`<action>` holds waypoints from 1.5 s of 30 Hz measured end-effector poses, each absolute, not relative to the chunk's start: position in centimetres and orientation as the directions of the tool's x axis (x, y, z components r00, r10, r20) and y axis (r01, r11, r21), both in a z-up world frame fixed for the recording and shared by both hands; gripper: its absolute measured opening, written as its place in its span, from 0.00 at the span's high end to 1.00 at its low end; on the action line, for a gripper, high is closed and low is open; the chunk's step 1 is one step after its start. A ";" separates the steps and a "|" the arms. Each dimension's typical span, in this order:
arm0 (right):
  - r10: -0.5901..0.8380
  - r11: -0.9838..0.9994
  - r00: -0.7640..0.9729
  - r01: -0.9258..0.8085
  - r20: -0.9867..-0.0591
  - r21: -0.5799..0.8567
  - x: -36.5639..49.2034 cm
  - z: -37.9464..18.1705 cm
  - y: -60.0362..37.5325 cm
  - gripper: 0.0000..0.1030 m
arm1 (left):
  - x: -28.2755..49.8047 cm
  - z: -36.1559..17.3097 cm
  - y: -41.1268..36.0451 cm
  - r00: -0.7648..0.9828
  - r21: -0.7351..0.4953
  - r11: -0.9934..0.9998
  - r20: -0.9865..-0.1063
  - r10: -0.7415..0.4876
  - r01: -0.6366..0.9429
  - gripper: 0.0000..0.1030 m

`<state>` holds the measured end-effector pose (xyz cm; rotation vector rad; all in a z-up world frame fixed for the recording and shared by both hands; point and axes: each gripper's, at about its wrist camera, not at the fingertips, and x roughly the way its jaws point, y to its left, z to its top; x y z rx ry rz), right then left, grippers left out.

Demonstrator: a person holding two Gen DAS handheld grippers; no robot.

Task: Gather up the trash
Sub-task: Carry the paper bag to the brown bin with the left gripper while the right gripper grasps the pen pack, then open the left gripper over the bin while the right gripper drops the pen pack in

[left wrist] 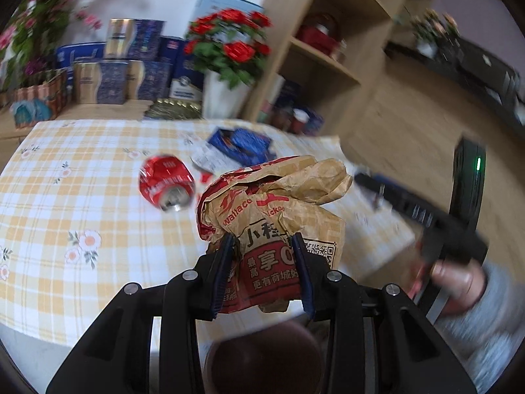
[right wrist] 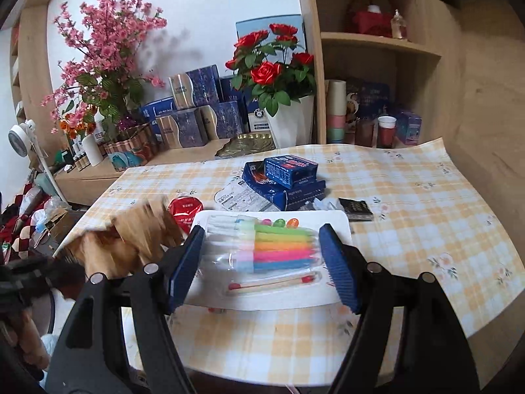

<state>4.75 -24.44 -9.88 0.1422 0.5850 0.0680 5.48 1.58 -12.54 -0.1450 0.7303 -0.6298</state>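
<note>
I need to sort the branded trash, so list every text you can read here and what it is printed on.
"wallace", partly creased: crumpled brown and red paper bag clamped in the left hand-held gripper.
"小程", cut off by a fold: same bag.
"享0", large white characters on red: same bag.
QR code, no readable text: same bag.
Too blurred to read: crushed red drink can, blue cardboard boxes, white plastic marker pack.

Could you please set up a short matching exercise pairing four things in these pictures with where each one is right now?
Things:
1. crumpled paper bag
2. crushed red can
3. pack of coloured markers
4. blue boxes

Places:
A. stacked on the tablecloth, behind the white pack
B. between the right tongs
C. clamped in the left tongs
D. lying on the tablecloth

Pairs: 1-C, 2-D, 3-B, 4-A
</note>
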 end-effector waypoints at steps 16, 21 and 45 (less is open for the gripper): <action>0.066 0.979 0.829 0.053 -0.555 0.196 -1.8 -10.6 -28.2 0.31 | -2.5 -22.5 -3.7 0.315 -0.196 0.691 -0.781 -0.539 0.696 0.64; 0.067 0.975 0.822 0.068 -0.566 0.213 -1.9 -10.9 -28.7 0.31 | -2.5 -25.3 -5.6 0.247 -0.183 0.659 -0.828 -0.503 0.729 0.64; 0.131 0.967 0.725 0.058 -0.676 0.249 -4.5 -16.4 -26.7 0.30 | 0.0 -23.2 -3.9 0.472 -0.149 0.812 -0.750 -0.464 0.564 0.10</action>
